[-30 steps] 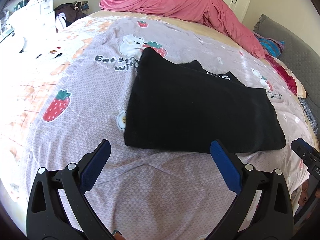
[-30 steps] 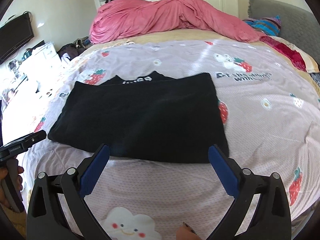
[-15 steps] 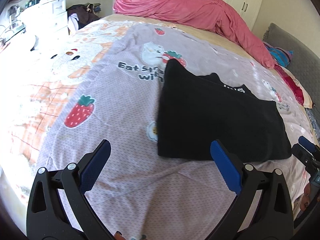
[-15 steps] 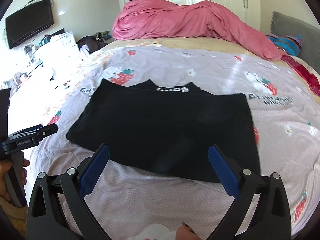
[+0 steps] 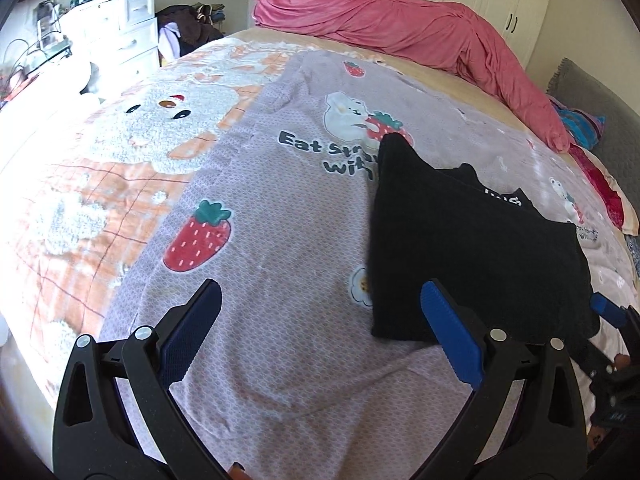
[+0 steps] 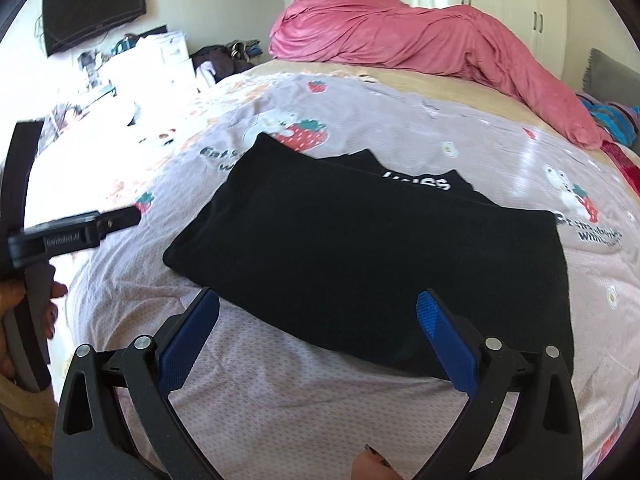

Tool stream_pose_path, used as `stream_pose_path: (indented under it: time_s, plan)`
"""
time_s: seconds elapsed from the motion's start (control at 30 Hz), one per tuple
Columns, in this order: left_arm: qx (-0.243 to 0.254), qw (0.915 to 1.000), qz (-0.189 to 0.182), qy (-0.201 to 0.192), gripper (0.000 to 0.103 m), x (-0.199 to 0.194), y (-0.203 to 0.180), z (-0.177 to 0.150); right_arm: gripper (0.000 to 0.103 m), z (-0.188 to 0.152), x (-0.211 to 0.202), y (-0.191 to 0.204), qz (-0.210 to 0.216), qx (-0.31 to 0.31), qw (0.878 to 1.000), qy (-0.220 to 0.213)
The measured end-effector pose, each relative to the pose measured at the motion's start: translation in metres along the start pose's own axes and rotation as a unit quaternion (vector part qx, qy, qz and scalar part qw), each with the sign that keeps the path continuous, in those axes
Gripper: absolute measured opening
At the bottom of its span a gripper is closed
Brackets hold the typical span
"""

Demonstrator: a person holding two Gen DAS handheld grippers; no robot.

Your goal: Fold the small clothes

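A black garment lies folded flat on the bed, with white lettering at its far edge; it also shows in the right wrist view. My left gripper is open and empty above the bedspread, just left of the garment's near left corner. My right gripper is open and empty, hovering over the garment's near edge. The left gripper's body shows at the left of the right wrist view. The right gripper's tip shows at the right edge of the left wrist view.
The bed is covered by a lilac strawberry-print bedspread. A pink duvet is heaped at the far side. A white drawer unit stands left of the bed. A grey headboard and colourful pillows lie at the right.
Both grippers have swung to the left: the garment has shifted right in both views. Both stay open and empty. The garment has not moved on the bed.
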State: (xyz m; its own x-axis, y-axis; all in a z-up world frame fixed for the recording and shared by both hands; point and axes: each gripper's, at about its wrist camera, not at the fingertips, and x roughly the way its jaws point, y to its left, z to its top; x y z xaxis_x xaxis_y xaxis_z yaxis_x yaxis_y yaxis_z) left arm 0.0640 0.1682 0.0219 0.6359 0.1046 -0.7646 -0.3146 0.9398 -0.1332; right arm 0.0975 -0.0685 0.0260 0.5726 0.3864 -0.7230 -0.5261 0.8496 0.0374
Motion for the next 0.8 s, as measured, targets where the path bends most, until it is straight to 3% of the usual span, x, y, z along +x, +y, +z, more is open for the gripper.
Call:
stream_pose_path:
  time_s: [0.63,0.8]
  plan:
    - [-0.009,0.9997,0.020,0.006,0.094,0.036,0.018,0.032,0.099,0.004,0.069,0.060,-0.005,-0.106,0.994,0.031]
    - [-0.007,0.9997,0.022,0.007,0.094,0.046,0.017,0.039,0.099,-0.001,0.089,0.077,-0.024,-0.145,0.988,0.039]
